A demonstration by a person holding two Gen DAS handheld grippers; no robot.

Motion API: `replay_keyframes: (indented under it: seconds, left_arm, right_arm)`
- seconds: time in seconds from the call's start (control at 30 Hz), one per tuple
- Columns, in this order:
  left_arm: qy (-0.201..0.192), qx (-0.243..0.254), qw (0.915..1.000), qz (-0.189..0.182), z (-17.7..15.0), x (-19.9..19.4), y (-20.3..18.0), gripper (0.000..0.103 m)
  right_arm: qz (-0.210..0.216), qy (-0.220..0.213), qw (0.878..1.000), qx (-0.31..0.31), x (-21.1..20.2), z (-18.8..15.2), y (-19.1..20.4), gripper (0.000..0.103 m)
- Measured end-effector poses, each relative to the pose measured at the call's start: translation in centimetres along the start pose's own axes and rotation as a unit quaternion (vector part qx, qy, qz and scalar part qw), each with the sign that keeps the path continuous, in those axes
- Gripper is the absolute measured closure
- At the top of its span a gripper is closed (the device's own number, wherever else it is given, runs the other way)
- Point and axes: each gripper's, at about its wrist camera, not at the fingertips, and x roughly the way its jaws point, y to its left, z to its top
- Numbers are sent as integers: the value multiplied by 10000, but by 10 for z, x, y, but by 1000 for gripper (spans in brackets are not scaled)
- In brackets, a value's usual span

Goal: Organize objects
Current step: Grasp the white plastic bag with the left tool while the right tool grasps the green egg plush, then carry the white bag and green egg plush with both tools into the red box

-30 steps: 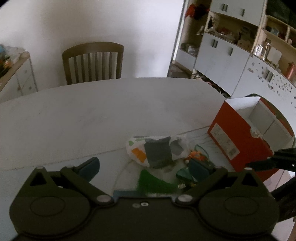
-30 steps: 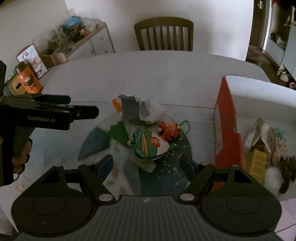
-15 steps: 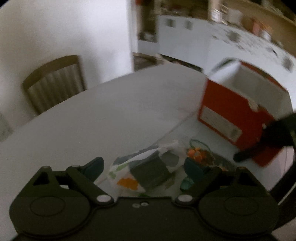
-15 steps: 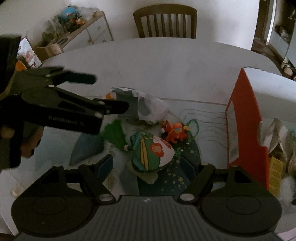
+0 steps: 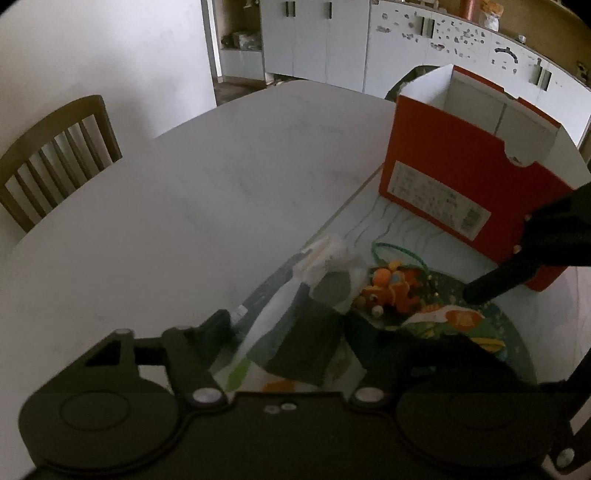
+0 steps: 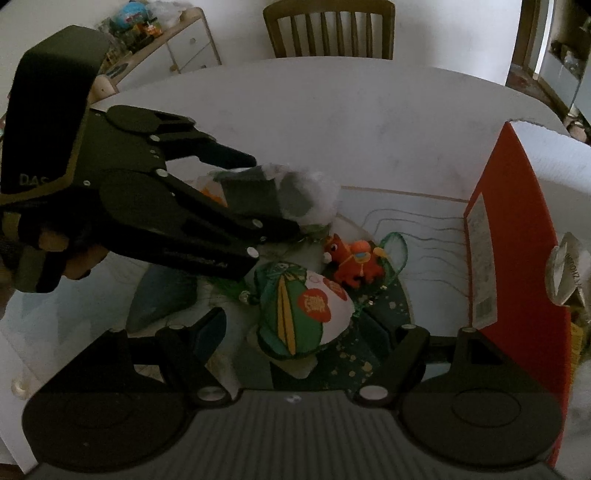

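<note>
left tool [image 6: 273, 195] jaws closing w/ the white patchwork pouch [image 6: 295, 199] between them; in the left wrist view the pouch [image 5: 306, 332] fills the gap between the fingers. can't tell if the pads are pressing on it yet, looks like not quite. a hand [image 6: 55, 251] holds that tool at the left edge of the right wrist view.

right tool [image 6: 299, 332] jaws wide apart, nothing gripped. green/white flower-print pouch [image 6: 306, 314] lies between its fingers, no contact visible. same tool shows as a dark shape [image 5: 532, 243] at the right edge of the left view.

layout on the white worktop [image 6: 369, 122]:
- both pouches sit on a printed mat [image 6: 391, 306] w/ a dark round patch
- orange plush toy [image 6: 354, 262] on the mat, just beside the flower pouch, betw it and the white pouch
- green cord loop [image 6: 397, 247] touching the toy
- red box [image 6: 517, 240] open top, right of the mat, well apart from the pouches; some items inside [image 6: 569, 273], too cropped to id
- wooden chair [image 6: 328, 29] at the far side of the worktop
</note>
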Motion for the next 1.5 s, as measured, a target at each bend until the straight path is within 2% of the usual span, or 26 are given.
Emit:
replay_keyframes:
  seconds: [0.1,0.17,0.37,0.57,0.73,1.03,1.5]
  left_arm:
    - [-1,-3,10000,-23,0,0,2,44]
    - [-18,-26,10000,-33,1,-1,4,51]
    - [-74,-75,9999,-7,2,-5,5,67]
    - [-44,-102,9999,105,4,-9,3,76]
    - [-61,-272,9995,162,4,-15,3,79]
    - [-151,-746,9968,253,4,-44,5,80]
    - [-397,-1373,9890,379,9,-114,-26,80]
  right_arm:
    - [24,5,10000,71,4,0,-2,24]
    - [29,-1,9999,100,5,1,-2,24]
    - [38,8,9999,136,7,2,-3,35]
    - [-10,-25,9998,191,5,2,-4,53]
    - [10,-59,9997,225,1,1,-5,58]
    - [110,-259,9992,289,-22,-6,-5,59]
    - [281,-918,9939,546,-112,-20,-24,59]
